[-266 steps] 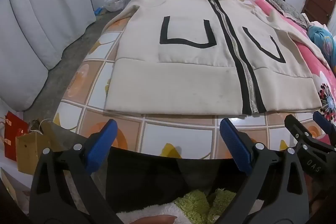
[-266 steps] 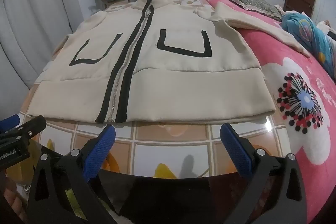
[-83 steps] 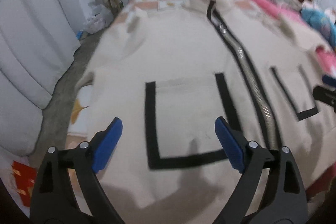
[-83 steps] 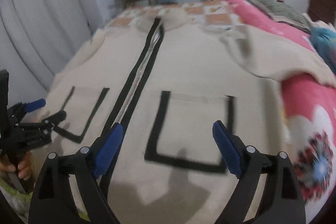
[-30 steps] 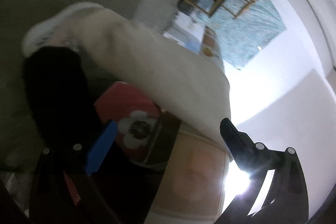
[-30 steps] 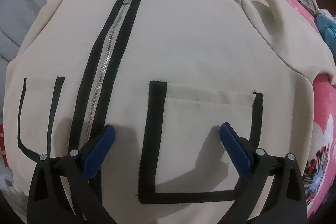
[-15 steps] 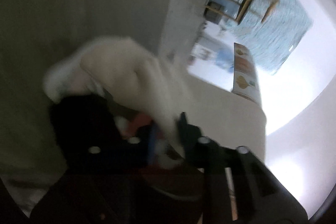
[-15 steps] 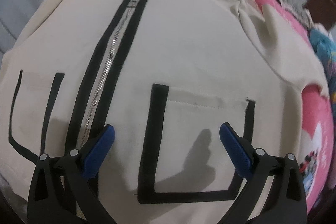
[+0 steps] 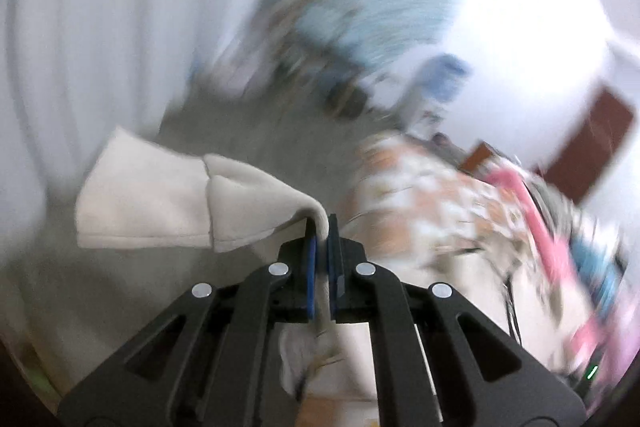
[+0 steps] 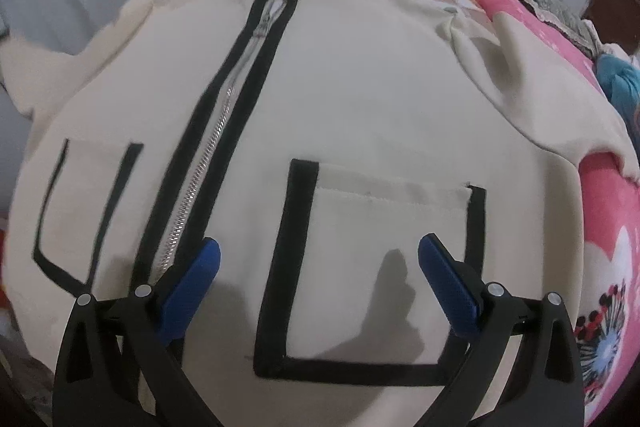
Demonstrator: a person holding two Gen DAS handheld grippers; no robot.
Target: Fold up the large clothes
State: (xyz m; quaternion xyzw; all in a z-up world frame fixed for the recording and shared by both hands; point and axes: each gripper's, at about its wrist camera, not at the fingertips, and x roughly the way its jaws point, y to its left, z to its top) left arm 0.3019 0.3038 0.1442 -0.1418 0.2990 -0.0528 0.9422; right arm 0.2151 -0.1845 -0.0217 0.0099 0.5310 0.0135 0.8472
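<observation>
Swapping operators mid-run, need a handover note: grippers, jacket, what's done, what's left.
Left gripper: shut on the sleeve of the cream jacket, cuff end lifted off the bed; that view is blurred.
Right gripper: open, empty, hovering over the right-hand pocket.
Jacket: front up, zipped, flat on the bed; far sleeve lies spread.
Done: one sleeve gripped.
Left: probably fold both sleeves in, then the body.

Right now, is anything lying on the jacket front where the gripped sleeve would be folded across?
Nothing visible does. The left tongs are shut on the sleeve; the jacket front lies bare, with the open right tongs hovering above its pocket.
</observation>
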